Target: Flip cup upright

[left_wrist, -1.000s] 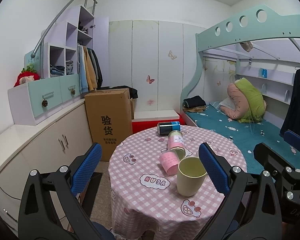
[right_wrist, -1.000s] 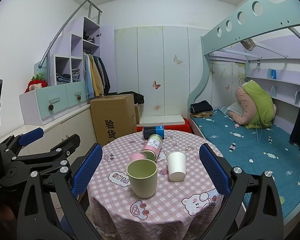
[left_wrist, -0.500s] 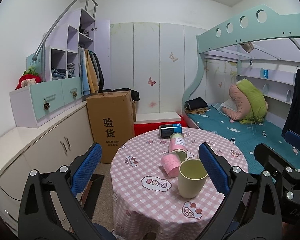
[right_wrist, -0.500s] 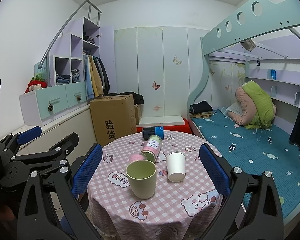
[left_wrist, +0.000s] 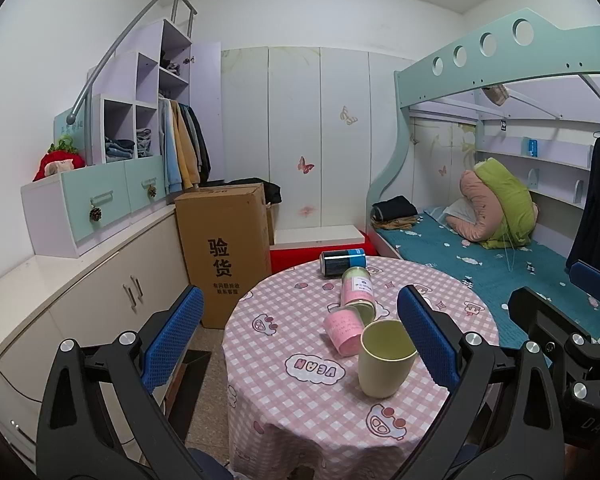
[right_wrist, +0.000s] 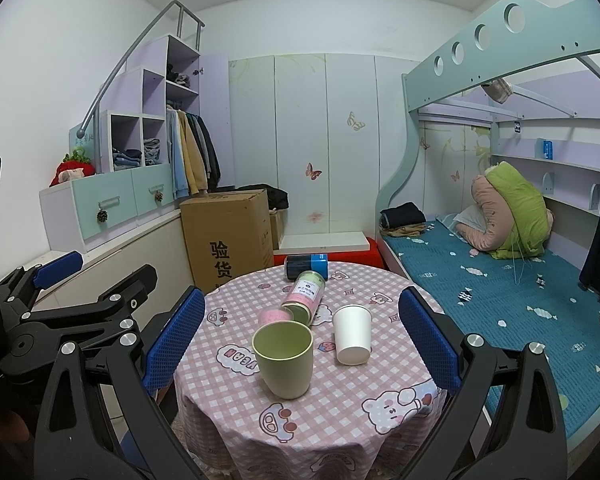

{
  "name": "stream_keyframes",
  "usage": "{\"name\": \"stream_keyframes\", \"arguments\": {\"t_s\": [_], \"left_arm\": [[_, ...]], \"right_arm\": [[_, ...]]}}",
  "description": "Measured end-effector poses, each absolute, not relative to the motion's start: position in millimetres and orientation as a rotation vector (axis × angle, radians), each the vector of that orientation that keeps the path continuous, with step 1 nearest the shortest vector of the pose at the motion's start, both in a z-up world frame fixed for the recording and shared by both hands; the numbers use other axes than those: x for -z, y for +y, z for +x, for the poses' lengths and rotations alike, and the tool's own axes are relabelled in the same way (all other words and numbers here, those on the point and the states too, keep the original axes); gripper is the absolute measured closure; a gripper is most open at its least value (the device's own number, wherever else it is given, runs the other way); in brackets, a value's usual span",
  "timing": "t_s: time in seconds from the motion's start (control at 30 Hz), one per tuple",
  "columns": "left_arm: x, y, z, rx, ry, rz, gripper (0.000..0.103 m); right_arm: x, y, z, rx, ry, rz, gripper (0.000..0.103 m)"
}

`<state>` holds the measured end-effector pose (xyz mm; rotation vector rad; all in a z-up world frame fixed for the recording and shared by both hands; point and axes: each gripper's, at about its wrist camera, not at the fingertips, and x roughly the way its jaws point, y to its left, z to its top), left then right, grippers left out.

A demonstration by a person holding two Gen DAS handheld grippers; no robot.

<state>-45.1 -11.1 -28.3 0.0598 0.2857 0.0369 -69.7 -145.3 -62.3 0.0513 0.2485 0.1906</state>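
A pale green cup [left_wrist: 385,360] [right_wrist: 285,360] stands upright, mouth up, on the round table with the pink checked cloth [left_wrist: 300,408] [right_wrist: 380,420]. A white paper cup [right_wrist: 352,334] stands upright to its right; the left wrist view does not show it. A pink cup [left_wrist: 342,334] [right_wrist: 274,315] lies on its side behind the green cup. My left gripper [left_wrist: 300,344] is open and empty, back from the table's near edge. My right gripper [right_wrist: 300,344] is open and empty, also short of the cups.
A pink-and-green tin [left_wrist: 358,294] [right_wrist: 306,294] and a dark can [left_wrist: 342,262] [right_wrist: 306,266] lie on their sides at the table's far part. A cardboard box [left_wrist: 224,248] stands on the floor behind left. A bunk bed [right_wrist: 500,280] runs along the right.
Both views have drawn slightly back and up from the table. Both grippers stay open. The cups have not moved.
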Motion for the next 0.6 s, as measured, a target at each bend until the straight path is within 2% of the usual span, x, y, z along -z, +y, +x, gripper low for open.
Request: {"name": "stream_keyframes", "arguments": {"t_s": [0.6], "left_arm": [[28.2,-11.6,-45.7,-0.039,0.284,0.059,0.005]], "right_arm": [[62.8,-146.0,-69.0,-0.19,0.248,0.051,0.009]]}}
